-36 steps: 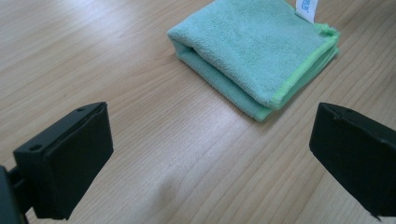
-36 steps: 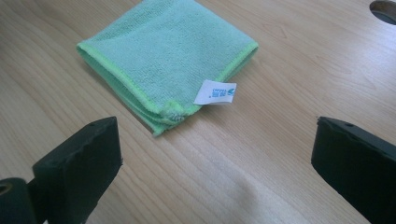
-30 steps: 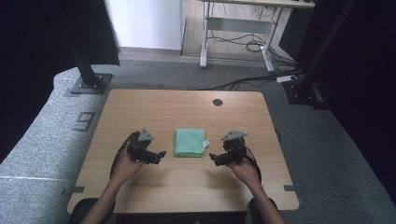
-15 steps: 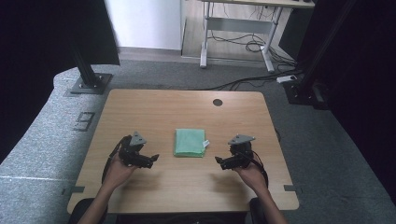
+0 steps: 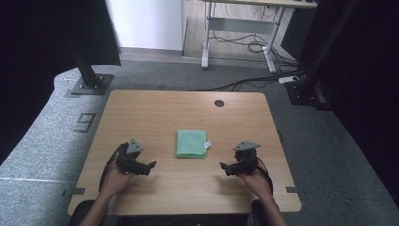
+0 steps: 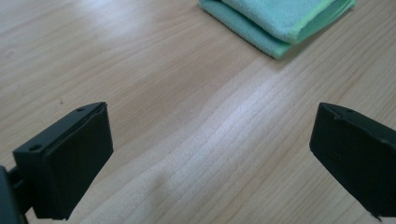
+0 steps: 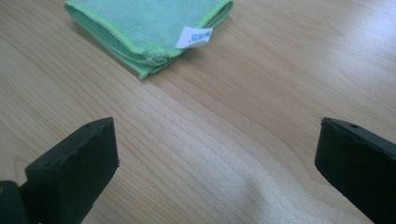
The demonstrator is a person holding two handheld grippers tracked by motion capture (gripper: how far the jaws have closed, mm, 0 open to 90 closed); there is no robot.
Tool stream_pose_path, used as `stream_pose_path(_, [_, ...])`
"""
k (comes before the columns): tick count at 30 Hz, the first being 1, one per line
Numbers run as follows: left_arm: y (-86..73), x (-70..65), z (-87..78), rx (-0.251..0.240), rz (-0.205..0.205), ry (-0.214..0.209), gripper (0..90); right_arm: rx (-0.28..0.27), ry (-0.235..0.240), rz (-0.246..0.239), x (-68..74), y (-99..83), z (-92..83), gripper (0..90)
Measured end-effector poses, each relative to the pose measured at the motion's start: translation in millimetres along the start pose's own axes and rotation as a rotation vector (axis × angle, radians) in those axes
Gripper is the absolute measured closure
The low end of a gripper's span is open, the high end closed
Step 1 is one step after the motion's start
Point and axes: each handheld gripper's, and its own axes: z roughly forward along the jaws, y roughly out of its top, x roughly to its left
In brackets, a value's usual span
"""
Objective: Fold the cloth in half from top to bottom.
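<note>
A folded green cloth (image 5: pixel 191 143) lies flat on the wooden counter (image 5: pixel 155 113), about midway between the left and right edges and somewhat nearer the near edge than the far one. A small white tag (image 5: pixel 207 144) sticks out at the cloth's right side. The left claw (image 5: pixel 151 165) is held low over the counter near the near-left corner, well apart from the cloth and pointing toward the middle; the left hand (image 5: pixel 114 178) grips it from behind, and a grey three-cornered plate sits on top of it. The right claw (image 5: pixel 222 165) is held on the other side, toward the near-right corner, also pointing inward and apart from the cloth, with the right hand (image 5: pixel 255 180) behind it. In the left gripper view the claw's two black jaws stand spread wide with only bare wood between them, and the cloth (image 6: pixel 280 21) lies ahead at the top of the picture, its stacked folded layers and pale green trim showing. In the right gripper view the jaws are likewise spread wide over bare wood, holding nothing, and the cloth (image 7: pixel 144 23) lies ahead with its corner turned toward the camera and the white tag (image 7: pixel 194 36) resting on the edge. A round dark hole (image 5: pixel 219 103) sits in the counter near the far edge, right of the middle. Neither claw touches the cloth.
</note>
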Motion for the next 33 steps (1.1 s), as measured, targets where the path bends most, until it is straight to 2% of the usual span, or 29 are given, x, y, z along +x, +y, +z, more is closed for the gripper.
stream_pose_path(11, [-15.8,-2.7,7.9,0.026,-0.007,-0.011,0.0,0.021,0.001,0.021,0.7,-16.4,11.1,0.0])
stream_pose_path(23, [-25.5,-4.6,18.1,0.064,-0.008,-0.018,0.0,0.049,0.018,0.021,4.0,-27.4,24.4,0.0])
stream_pose_path(29, [-29.9,-5.4,23.7,0.084,-0.022,-0.034,0.0,0.076,0.019,0.014,5.8,-30.7,30.3,0.0])
stream_pose_path(33, [-30.2,-4.8,24.1,0.088,-0.032,-0.042,0.0,0.056,0.011,0.017,6.9,-31.8,31.8,0.0])
